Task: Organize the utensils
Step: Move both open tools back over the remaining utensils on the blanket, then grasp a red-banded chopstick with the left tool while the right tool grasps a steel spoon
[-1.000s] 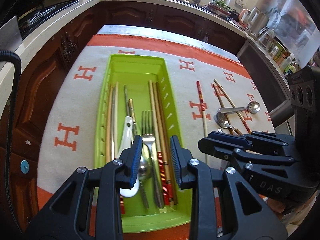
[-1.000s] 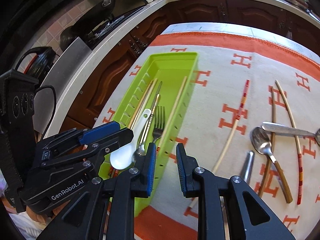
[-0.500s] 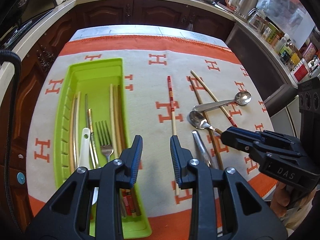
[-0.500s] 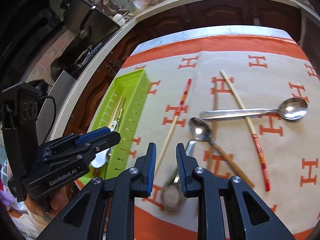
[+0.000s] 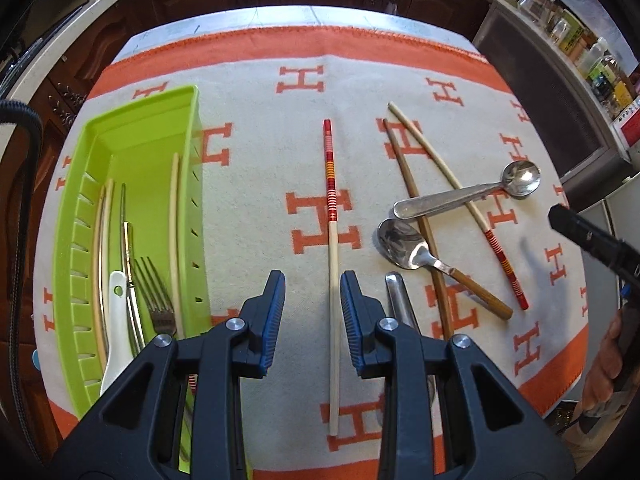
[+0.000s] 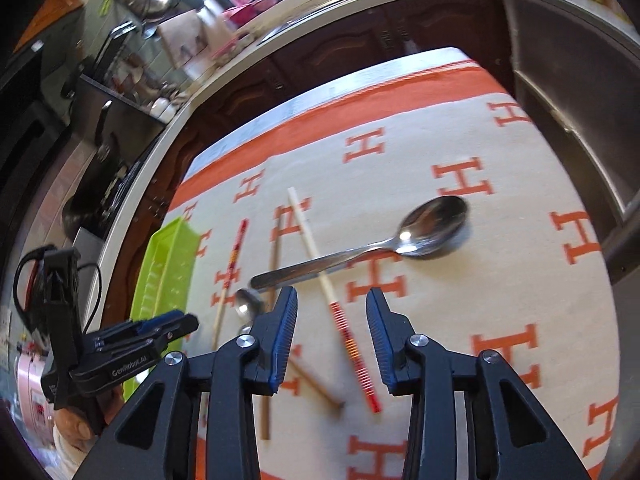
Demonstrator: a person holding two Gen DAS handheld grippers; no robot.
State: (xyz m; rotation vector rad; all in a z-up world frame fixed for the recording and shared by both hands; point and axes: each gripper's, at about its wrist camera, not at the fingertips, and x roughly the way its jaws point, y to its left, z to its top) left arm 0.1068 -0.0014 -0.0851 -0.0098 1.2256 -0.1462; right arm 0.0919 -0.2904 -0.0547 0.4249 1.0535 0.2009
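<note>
The left gripper (image 5: 313, 312) hangs over the orange-and-cream cloth (image 5: 256, 208) with its fingers apart and nothing between the pads; a red-banded chopstick (image 5: 333, 264) lies on the cloth below the gap, running from 12 toward 6 o'clock. At 9 o'clock of that gripper sits the green tray (image 5: 70, 216), holding a fork (image 5: 154, 296), a white spoon (image 5: 114, 340) and several pale chopsticks (one of them lies alone along the tray's right wall).

At 2 o'clock of the left gripper the loose utensils lie in a cluster: a steel spoon (image 5: 472, 194) lies across a second banded chopstick (image 5: 460, 196) and a brown chopstick (image 5: 420, 232), and a wooden-handled spoon (image 5: 424, 256) lies just below it, its handle crossing the brown chopstick. Another steel handle (image 5: 400, 300) pokes out beside the left gripper's right finger.

The right gripper (image 6: 332, 332) is also spread wide and empty. In its view the second banded chopstick (image 6: 344, 320) passes under the gap, and the steel spoon (image 6: 380, 246) lies at 12 o'clock, bowl toward 1 o'clock. The green tray (image 6: 168, 272) sits at 9 o'clock, with the left gripper (image 6: 152, 328) near it.
</note>
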